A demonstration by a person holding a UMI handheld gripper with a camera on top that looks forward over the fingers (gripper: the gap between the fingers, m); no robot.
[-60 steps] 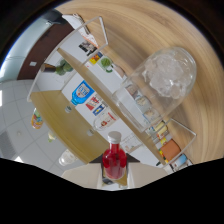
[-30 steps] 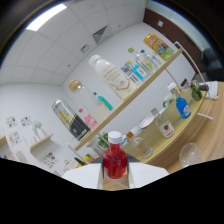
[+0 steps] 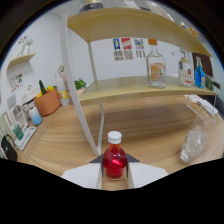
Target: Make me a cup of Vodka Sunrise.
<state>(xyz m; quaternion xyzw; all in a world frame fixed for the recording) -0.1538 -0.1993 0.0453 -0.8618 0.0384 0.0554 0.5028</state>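
Observation:
A small bottle of red liquid with a white cap (image 3: 114, 157) stands upright between my fingers, and my gripper (image 3: 115, 170) is shut on its body. It is held above the wooden table (image 3: 150, 130), just in front of a white-framed shelf rack (image 3: 95, 100). On the rack's middle shelf stands a clear square bottle with an orange label (image 3: 155, 65). A clear glass (image 3: 192, 142) sits on the table ahead to the right of the fingers.
Further right on the shelf are a smaller clear bottle (image 3: 185, 70) and a blue bottle (image 3: 199, 75). An orange pot with greenery (image 3: 47, 100) and a blue cup (image 3: 35, 116) stand at the left. The rack's white post (image 3: 100, 125) is just ahead.
The view has swung from steeply tilted to level while the red bottle stayed in the fingers. The shelf rack now stands upright straight ahead and the glass lies ahead to the right.

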